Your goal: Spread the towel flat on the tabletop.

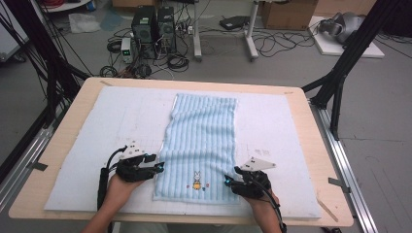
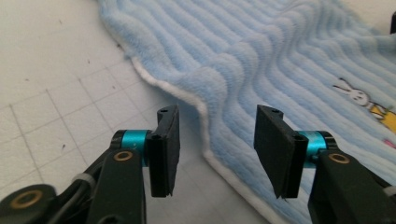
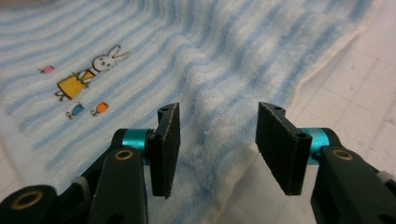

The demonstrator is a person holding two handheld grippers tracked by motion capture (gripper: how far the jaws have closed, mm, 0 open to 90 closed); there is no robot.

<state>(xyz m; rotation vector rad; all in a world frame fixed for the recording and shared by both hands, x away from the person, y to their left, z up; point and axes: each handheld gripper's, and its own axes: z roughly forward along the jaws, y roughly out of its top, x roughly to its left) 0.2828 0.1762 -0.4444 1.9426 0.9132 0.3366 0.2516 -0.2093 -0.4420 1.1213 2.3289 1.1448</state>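
A light blue ribbed towel with a small rabbit picture lies lengthwise on the white mat. My left gripper sits at the towel's left edge near its front end. Its jaws stand open over the white hem, with nothing pressed between the pads. My right gripper is at the towel's right edge, near the front corner. Its jaws are open too, the towel's edge lying under the gap. The rabbit picture shows beyond its left jaw.
The mat covers a wooden table. Black frame struts stand at both back sides. Computers and cables lie on the floor behind the table.
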